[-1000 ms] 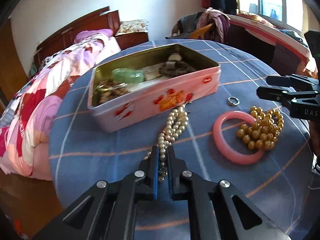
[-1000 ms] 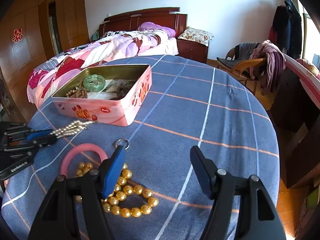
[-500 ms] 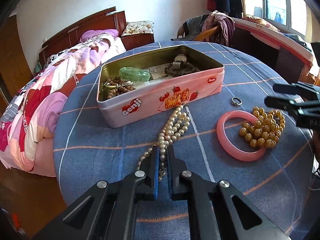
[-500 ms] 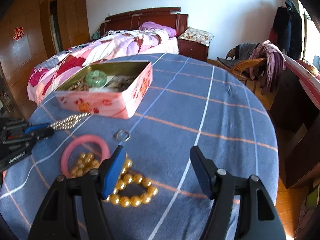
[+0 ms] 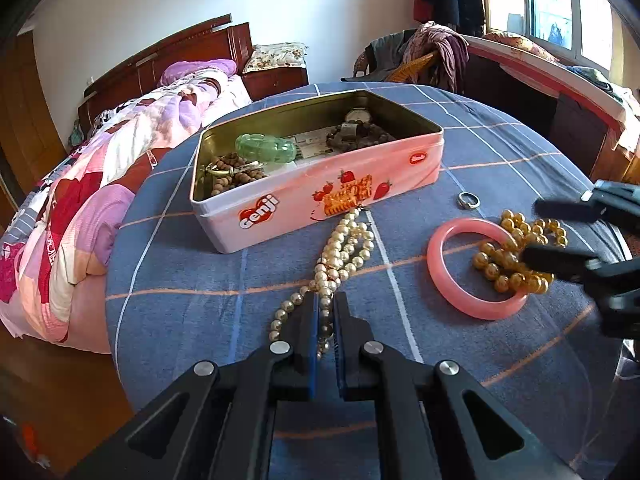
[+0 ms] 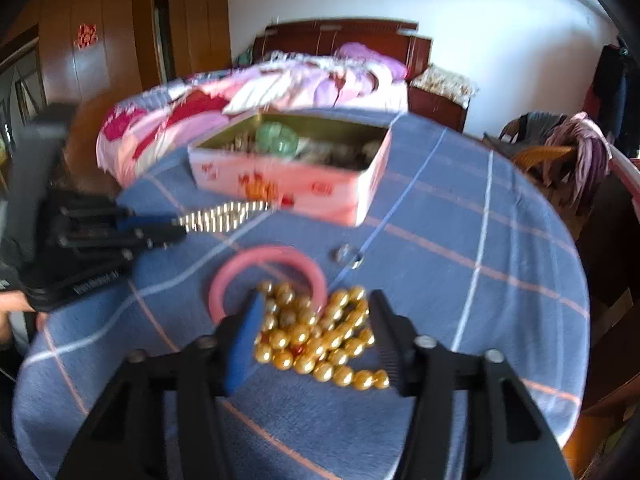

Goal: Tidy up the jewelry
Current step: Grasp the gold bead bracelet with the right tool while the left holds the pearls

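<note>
1. Our left gripper (image 5: 324,312) has its fingers pressed together on the near end of the pearl necklace (image 5: 340,256). Low centre in the left wrist view, pearls pinched between the blue pads.
2. The pearl necklace runs from that pinch toward 12 o'clock, lying on the tablecloth (image 5: 192,280), far end touching the front wall of the pink tin (image 5: 304,204).
3. The pink tin is lidless and sits at 12 o'clock from the left gripper. Inside: a green bracelet (image 5: 266,148) at the left, brown beads (image 5: 232,172) in the near left corner, dark beads and a watch (image 5: 354,128) toward the back right.
4. Our right gripper (image 6: 316,316) is spread wide, fingers either side of the gold bead necklace (image 6: 320,340). We can't tell whether the pads touch the beads; that view is motion-blurred.
5. The gold bead necklace is heaped at 3 o'clock from the left gripper, overlapping the right edge of the pink bangle (image 5: 472,264).
6. The pink bangle lies flat on the tablecloth, between the pearl necklace and the right gripper.
7. A small silver ring (image 5: 468,200) sits at 12 o'clock from the pink bangle, near the tin's right corner, touching neither.
8. A bed (image 5: 120,152) stands beyond the table at 10 o'clock.
</note>
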Demonstrator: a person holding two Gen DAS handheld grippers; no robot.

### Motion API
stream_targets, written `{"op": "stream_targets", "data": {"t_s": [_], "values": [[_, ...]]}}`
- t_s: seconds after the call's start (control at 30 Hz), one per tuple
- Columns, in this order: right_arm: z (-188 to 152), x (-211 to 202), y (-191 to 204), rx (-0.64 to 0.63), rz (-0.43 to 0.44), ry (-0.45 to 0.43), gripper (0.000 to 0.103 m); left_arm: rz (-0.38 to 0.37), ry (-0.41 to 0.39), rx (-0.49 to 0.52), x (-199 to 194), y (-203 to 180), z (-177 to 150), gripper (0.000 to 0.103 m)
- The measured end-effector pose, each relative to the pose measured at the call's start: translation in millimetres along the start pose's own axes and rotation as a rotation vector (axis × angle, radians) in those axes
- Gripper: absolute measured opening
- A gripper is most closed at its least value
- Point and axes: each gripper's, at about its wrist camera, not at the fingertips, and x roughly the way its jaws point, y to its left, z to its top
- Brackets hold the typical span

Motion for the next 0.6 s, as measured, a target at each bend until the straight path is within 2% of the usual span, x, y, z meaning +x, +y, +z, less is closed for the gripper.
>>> {"op": "stream_targets", "data": {"t_s": [0.07, 0.1, 0.17, 0.6], "values": [[-2.7, 3.5, -2.5, -0.003, 0.005, 0.005, 0.036, -0.002, 0.0, 0.002, 0.1, -1.0, 0.1, 0.006], [-2.7, 2.5, -4.3, -0.005, 0.011, 0.005, 0.026, -0.003, 0.0, 0.001, 0.1, -1.0, 0.1, 0.006], [-2.0, 0.6, -6.2, -0.003, 0.023, 0.004, 0.013, -0.005, 0.0, 0.0, 0.2, -1.8, 0.1, 0.006], [-0.1, -7.3, -2.1, -0.02, -0.004, -0.027, 0.013, -0.017, -0.006, -0.004, -1.1, -3.9, 1.3, 0.006]]}}
